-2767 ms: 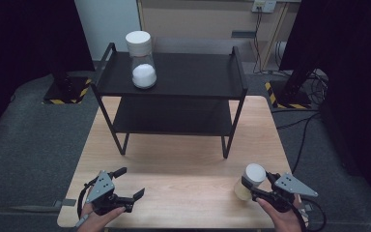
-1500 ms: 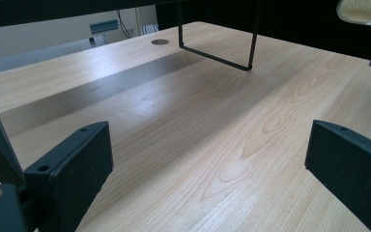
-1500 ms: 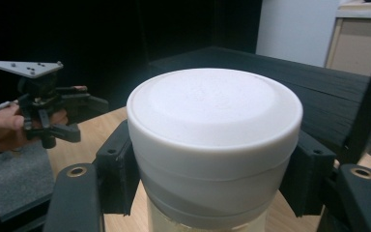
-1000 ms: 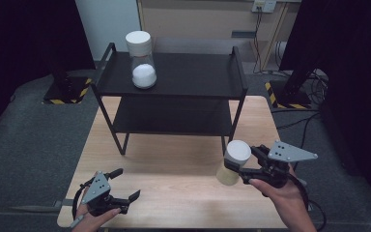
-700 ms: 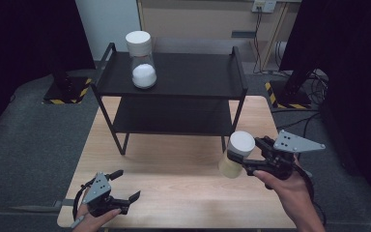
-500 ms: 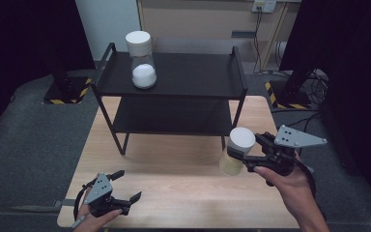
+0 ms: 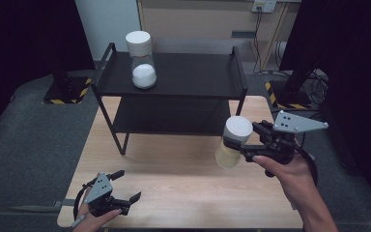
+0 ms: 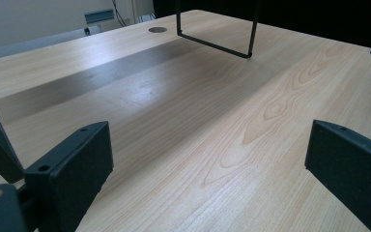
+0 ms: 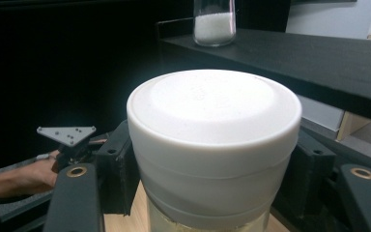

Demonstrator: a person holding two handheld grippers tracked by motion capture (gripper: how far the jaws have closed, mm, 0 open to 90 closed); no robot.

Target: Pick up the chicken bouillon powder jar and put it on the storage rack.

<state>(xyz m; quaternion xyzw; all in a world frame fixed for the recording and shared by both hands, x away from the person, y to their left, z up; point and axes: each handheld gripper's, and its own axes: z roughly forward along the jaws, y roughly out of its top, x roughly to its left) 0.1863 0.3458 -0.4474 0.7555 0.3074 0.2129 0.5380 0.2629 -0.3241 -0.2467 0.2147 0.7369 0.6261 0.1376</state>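
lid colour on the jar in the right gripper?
White; the lid shows best in the right gripper view.

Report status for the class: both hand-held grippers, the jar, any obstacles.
Left hand-held gripper open, low over table. Right hand-held gripper shut on white-lidded jar, lifted. Shelf rack ahead; second jar on top shelf.

The jar in the black jaws is showing a white lid over pale yellow contents. The jar on the black shelf is carrying a white lid and white powder. The table is showing light wood grain.
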